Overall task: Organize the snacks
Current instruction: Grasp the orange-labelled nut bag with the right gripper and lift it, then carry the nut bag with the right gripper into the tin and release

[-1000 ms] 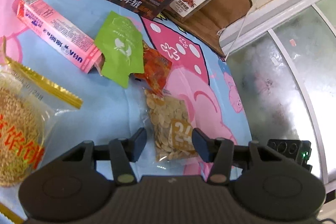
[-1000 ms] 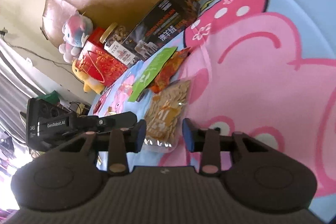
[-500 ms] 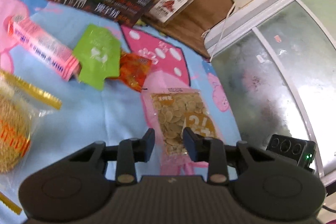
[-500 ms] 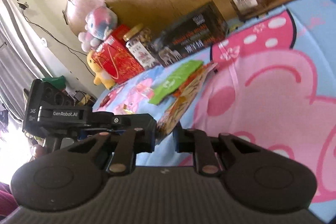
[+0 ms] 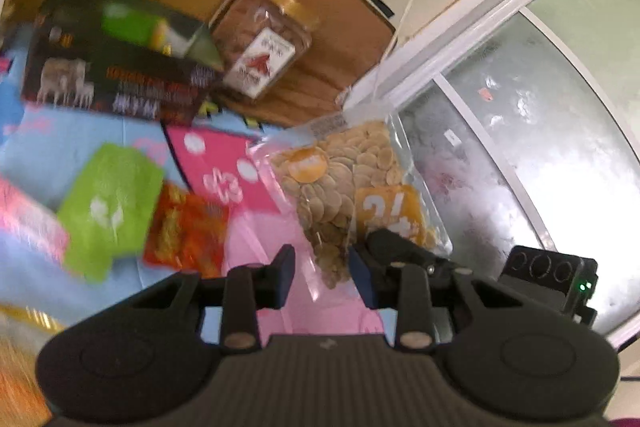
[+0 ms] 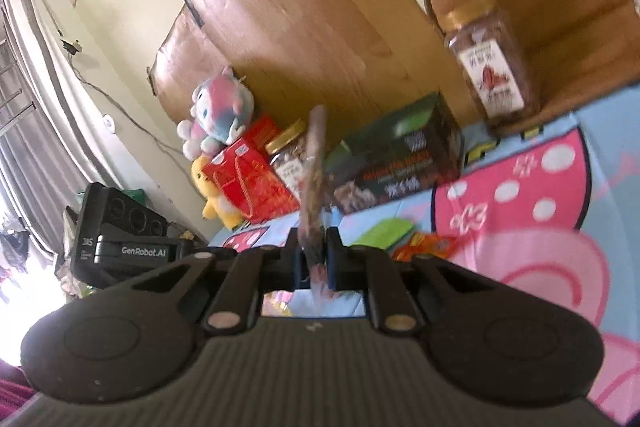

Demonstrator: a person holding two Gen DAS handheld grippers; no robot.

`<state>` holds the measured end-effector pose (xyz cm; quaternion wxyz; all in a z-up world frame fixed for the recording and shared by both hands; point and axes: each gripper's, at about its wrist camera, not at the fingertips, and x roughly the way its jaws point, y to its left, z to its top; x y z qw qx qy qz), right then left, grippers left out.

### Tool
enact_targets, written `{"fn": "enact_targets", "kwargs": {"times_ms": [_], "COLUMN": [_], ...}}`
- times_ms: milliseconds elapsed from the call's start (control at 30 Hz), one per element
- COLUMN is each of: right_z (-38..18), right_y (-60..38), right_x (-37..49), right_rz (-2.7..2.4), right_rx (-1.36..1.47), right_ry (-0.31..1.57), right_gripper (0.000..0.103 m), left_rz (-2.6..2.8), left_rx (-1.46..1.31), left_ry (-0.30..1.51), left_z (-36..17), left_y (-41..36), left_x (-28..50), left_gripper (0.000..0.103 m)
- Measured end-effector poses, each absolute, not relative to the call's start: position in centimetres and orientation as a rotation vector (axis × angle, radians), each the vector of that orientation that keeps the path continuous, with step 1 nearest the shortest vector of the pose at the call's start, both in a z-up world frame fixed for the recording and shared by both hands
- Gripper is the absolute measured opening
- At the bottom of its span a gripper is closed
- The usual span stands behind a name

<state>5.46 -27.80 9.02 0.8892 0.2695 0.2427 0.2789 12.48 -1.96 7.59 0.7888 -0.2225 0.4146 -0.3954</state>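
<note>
Right gripper [image 6: 314, 261]: pressed together on the lower edge of the seed packet [image 6: 314, 187], seen edge-on there as a thin blurred vertical strip at frame centre; print unreadable.

Left wrist view shows the seed packet [image 5: 348, 187] face-on, centre right: clear crinkled plastic, flat pale oval seeds, orange label patches. It appears lifted off the cloth, though the motion blur makes this uncertain.

Left gripper [image 5: 322, 277]: spread, fingers either side of the packet's bottom corner, not closed on it.

Green pouch [image 5: 110, 205], flat and matte, lies at centre left on the pink-and-blue cartoon cloth [image 5: 224, 171], with the glossy orange packet [image 5: 186, 231] just beside it. Dark box [image 5: 120, 71] and gold-lidded plastic jar [image 5: 268, 47] at upper centre, both smeared.
</note>
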Motion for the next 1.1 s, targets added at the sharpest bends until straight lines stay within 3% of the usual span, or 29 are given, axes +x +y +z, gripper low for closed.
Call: {"fn": "enact_targets", "kwargs": {"times_ms": [400, 800, 967, 1100], "right_z": [8.7, 5.9, 6.2, 6.5], "right_y": [-23.8, -17.1, -16.7, -17.5], "right_x": [18.9, 27.7, 29.6, 27.5], "right_rz": [0.656, 0.627, 0.527, 0.455], "right_rx": [0.63, 0.546, 0.503, 0.433], "right_ry": [0.532, 0.628, 0.65, 0.577], "right_gripper": [0.014, 0.015, 0.025, 0.051], "left_rz": [-0.595, -0.411, -0.404, -0.421], "left_rx": [-0.501, -0.462, -0.482, -0.453], "left_ry": [0.776, 0.75, 0.758, 0.737], "left_z": [10.2, 8.8, 8.3, 8.6], "left_y": [3.0, 4.6, 4.9, 4.8], "left_x": [22.2, 29.9, 29.7, 28.3], "left_gripper": [0.028, 0.029, 0.029, 0.029]}}
